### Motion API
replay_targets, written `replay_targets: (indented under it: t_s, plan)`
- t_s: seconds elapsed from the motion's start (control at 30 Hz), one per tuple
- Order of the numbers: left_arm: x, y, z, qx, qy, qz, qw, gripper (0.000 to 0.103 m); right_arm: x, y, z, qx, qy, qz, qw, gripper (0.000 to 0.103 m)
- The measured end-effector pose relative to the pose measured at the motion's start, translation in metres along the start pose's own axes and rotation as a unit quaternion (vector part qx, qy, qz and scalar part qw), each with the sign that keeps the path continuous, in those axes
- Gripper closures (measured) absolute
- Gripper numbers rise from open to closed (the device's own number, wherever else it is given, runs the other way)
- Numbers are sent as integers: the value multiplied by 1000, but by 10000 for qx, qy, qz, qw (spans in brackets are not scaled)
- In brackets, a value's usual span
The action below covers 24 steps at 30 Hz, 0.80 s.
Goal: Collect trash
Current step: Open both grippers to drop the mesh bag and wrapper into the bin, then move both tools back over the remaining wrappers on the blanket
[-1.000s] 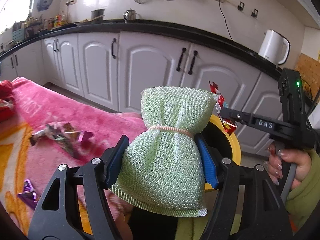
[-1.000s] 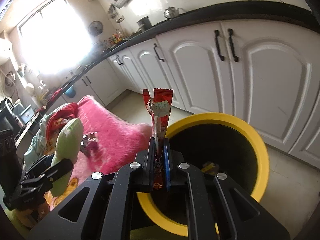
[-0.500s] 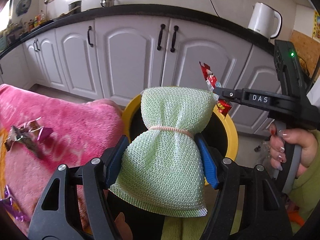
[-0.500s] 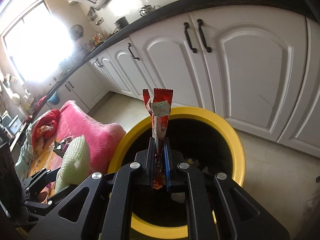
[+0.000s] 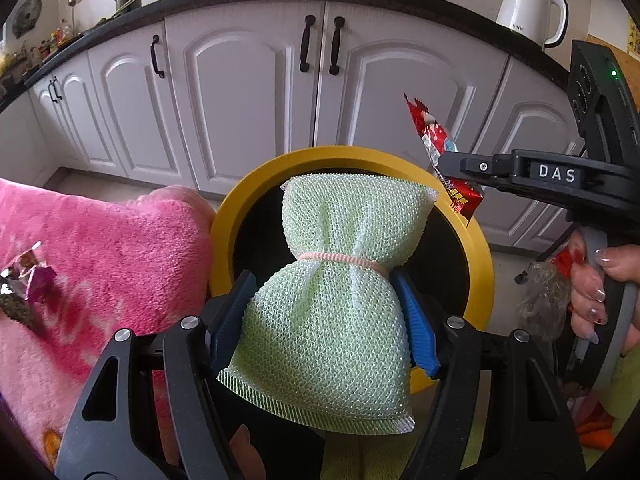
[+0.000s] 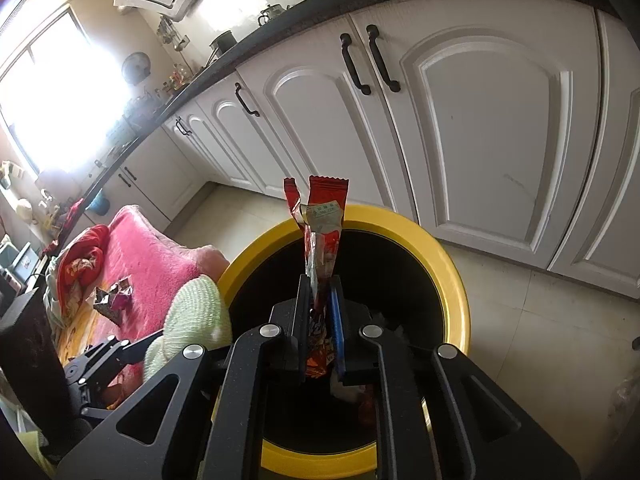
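Observation:
My left gripper [image 5: 324, 284] is shut on a pale green mesh scrubbing pad [image 5: 340, 264] tied with a pink band, and holds it over the near left rim of a yellow-rimmed black bin [image 5: 478, 248]. My right gripper [image 6: 320, 284] is shut on a red snack wrapper [image 6: 322, 224] and holds it upright above the bin's opening [image 6: 456, 292]. The wrapper [image 5: 434, 140] and the right gripper [image 5: 460, 164] also show in the left wrist view. The pad [image 6: 196, 312] shows at the left of the right wrist view. Some trash lies inside the bin.
A pink blanket [image 5: 112, 248] lies left of the bin with crumpled foil wrappers [image 5: 28, 280] on it. White kitchen cabinets [image 5: 248, 92] stand behind the bin. A white kettle [image 5: 528, 0] is on the counter. A clear plastic bag [image 5: 544, 304] hangs near the hand.
Both grippers have moved towards the bin and now hang over it. The pad and the wrapper stay gripped. The blanket has slid to the left of view.

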State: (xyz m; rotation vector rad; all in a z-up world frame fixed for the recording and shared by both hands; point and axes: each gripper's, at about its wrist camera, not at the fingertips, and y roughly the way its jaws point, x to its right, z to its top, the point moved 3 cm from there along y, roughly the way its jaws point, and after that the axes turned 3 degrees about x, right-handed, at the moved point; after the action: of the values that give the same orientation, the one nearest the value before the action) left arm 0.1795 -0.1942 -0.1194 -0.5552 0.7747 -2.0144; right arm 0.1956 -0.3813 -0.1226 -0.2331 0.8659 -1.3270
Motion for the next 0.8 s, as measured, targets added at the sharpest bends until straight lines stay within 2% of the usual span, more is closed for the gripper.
replay_targets:
  t_s: [0.07, 0.13, 0.17, 0.2, 0.23, 0.33, 0.43, 0.8]
  plan:
    - [1, 1, -1, -20, 28, -11, 10000, 39, 2, 1, -1, -16, 51, 12, 10000, 92]
    - [2, 2, -1, -8, 77, 53, 10000, 35, 4, 2, -1, -43, 109, 13, 9999, 86]
    - [2, 1, -2, -13, 67, 47, 10000, 32, 5, 3, -1, -73, 163, 30, 9998, 82]
    - [1, 0, -2, -9, 18, 36, 10000, 30, 7, 3, -1, -69, 204, 31, 9998, 70]
    - [-2, -2, -3, 6, -57, 18, 10000, 25, 7, 3, -2, -45, 231, 14, 9997, 63]
    - [-9, -11, -3, 96, -244, 51, 9996, 11, 9, 2, -1, -27, 260, -8, 9997, 62]
    - [-19, -26, -4, 237, -455, 133, 9986, 11, 9, 0, 0, 32, 270, -44, 9996, 59]
    - [-54, -74, -1, 744, -915, 638, 9910, 11, -14, -4, -1, 55, 7, 69, 10000, 58]
